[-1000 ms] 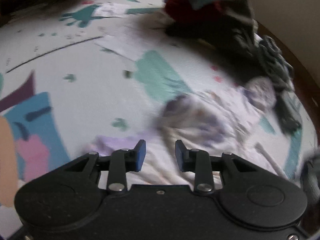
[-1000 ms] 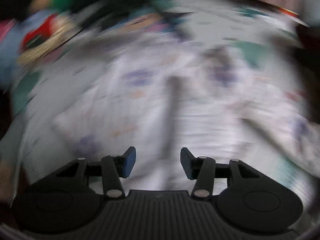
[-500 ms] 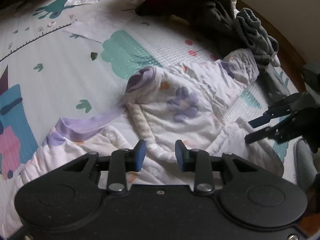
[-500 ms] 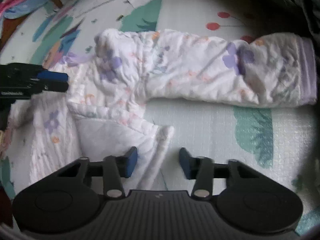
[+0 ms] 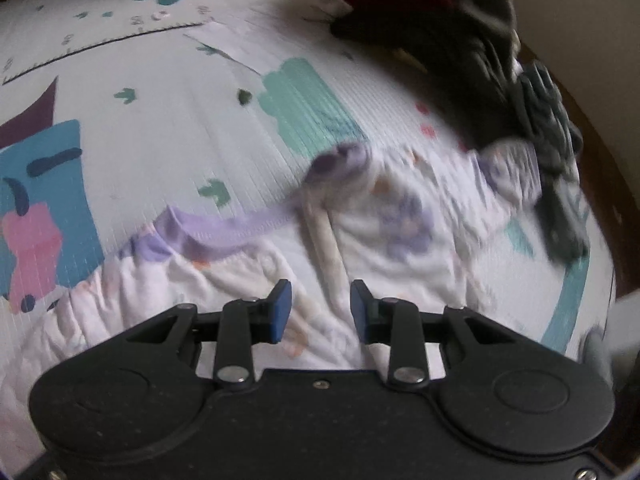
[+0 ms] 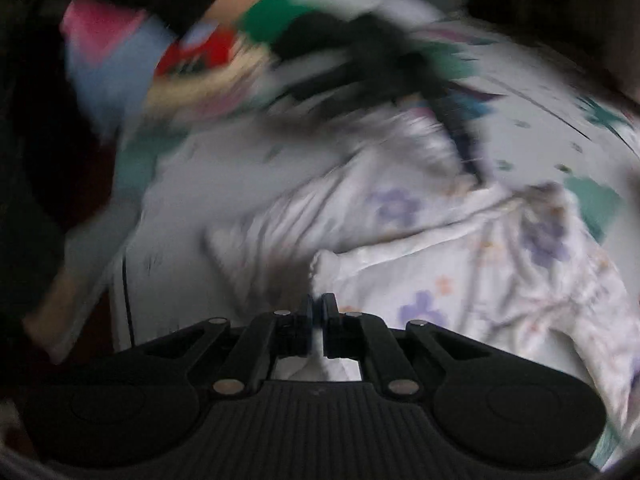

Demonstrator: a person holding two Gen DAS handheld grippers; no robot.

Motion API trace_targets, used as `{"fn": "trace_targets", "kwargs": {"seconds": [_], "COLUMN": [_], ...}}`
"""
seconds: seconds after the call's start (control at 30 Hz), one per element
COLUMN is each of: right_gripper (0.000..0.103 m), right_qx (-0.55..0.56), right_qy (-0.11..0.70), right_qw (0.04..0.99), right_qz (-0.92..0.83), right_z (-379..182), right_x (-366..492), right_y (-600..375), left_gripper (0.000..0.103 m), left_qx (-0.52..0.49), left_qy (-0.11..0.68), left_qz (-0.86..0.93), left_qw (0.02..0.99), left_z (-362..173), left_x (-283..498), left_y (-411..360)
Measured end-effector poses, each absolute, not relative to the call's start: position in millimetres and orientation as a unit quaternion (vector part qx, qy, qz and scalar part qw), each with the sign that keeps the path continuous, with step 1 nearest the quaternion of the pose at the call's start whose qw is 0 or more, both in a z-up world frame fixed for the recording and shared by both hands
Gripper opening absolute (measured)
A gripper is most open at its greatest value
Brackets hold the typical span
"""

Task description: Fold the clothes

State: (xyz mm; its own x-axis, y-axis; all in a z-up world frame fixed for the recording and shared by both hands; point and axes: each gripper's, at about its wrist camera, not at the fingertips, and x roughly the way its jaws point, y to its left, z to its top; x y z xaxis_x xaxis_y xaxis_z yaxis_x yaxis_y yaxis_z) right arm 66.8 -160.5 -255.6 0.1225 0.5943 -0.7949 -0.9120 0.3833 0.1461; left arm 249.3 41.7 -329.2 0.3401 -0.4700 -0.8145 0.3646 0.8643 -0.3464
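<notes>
Right hand-held gripper (image 6: 316,312) pinches the white floral garment's (image 6: 460,276) edge; left hand-held gripper (image 5: 320,310) opening, empty

left gripper (image 5: 319,307) fingers opening, right gripper (image 6: 316,312) clamped

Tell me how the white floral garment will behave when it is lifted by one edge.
Likely floppy: the white floral garment lies rumpled in soft folds. Probably light though slightly bulky; it looks quilted. The right gripper pinches only an edge, so the rest should hang.
</notes>
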Motion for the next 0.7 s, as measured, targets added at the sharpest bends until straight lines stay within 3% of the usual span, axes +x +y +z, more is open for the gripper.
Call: {"fn": "trace_targets", "kwargs": {"seconds": [0.07,0.37,0.7], "right_gripper": [0.007,0.007,0.007], "right_qx": [-0.203,-0.169,-0.144], "right_qy": [0.418,0.418,0.440], "right_qw": [0.718,0.725,0.711], "right_qz": [0.518,0.520,0.530], "right_z": [-263,-255,-261], "right_x": [66,67,62], "right_y": [-151,-169,-198], "left_gripper": [0.042,0.042,0.041], "left_qx": [-0.061,0.017,0.064], "left_qy": [0.507,0.468,0.480], "left_qz": [-0.248,-0.269,-0.299], "left_qw": [0.823,0.842,0.822], "left_z": [-328,-330,-349], "left_x": [258,275,281], "left_y": [39,18,0]}}
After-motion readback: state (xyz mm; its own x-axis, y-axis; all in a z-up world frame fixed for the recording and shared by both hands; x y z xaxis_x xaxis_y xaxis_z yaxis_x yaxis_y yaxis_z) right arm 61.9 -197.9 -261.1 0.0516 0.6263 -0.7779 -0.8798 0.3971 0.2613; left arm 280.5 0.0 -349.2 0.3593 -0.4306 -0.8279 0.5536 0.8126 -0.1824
